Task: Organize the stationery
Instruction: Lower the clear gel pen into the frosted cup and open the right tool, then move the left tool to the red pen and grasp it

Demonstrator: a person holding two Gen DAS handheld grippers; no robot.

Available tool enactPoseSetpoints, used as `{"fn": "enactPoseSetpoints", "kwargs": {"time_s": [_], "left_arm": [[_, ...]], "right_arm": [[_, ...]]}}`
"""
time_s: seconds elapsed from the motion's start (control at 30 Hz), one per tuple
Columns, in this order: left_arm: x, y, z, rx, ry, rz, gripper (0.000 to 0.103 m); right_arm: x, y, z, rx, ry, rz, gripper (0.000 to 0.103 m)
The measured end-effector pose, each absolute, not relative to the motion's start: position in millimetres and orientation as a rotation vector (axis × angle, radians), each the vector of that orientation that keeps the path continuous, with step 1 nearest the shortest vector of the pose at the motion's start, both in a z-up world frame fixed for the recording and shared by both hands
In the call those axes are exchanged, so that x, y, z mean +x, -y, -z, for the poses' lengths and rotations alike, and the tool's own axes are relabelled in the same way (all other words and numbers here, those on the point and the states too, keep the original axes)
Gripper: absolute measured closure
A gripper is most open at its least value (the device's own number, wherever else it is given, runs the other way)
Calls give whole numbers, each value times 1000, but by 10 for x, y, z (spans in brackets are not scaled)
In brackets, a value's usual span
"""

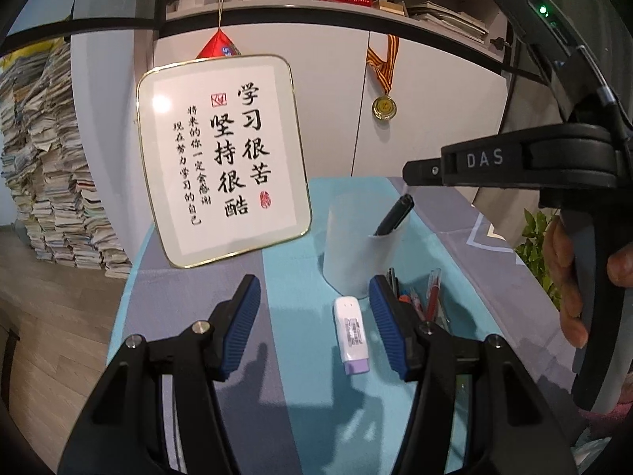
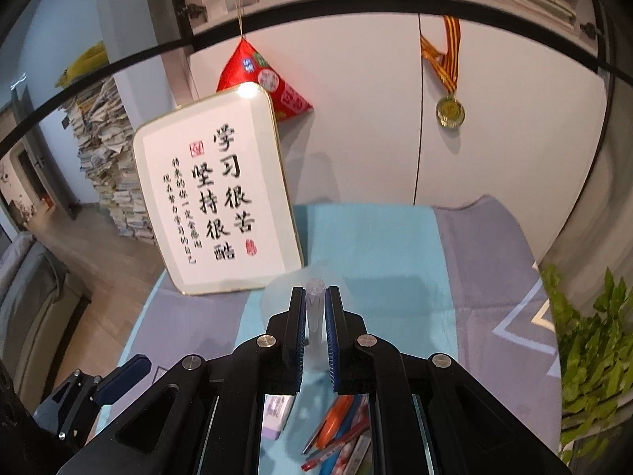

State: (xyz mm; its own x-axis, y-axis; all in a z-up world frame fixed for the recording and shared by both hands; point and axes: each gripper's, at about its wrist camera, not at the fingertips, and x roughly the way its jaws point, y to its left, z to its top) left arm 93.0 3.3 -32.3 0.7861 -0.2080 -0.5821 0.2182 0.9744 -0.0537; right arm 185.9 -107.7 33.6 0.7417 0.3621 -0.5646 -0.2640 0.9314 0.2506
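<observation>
My left gripper (image 1: 314,316) hangs open low over the table. A white correction-tape-like item with a purple cap (image 1: 352,334) lies between its blue pads, nearer the right one and untouched. Just beyond stands a translucent white cup (image 1: 352,237) with a black pen (image 1: 393,215) leaning out of it. Several loose pens (image 1: 423,297) lie to the right of the right finger. My right gripper (image 2: 315,295) is shut on a clear pen (image 2: 315,316) above the cup's rim (image 2: 273,297). In the left wrist view the right gripper (image 1: 411,168) shows from the side above the cup.
A gold-framed calligraphy board (image 1: 221,158) leans on the white cabinet at the table's back left. A green plant (image 2: 593,356) stands off the right edge. The table (image 1: 300,415) ends close on the left, with wooden floor and paper stacks (image 1: 47,198) beyond.
</observation>
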Motion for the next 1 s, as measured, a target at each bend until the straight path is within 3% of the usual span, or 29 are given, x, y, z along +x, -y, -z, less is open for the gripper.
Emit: {"fn": "enactPoseSetpoints", "kwargs": {"time_s": [0.53,0.73,1.0], "left_arm": [[804,235,368,80,-668,278,44],[792,490,539,98,-728,360,46],[815,875,906,165,-829,462,71]], "right_arm": [[1456,1304,-185,127,-739,-390,93],[1382,1602,140,148,-835,-323,93],[1287,1847,559,213,-937,-308,93]]}}
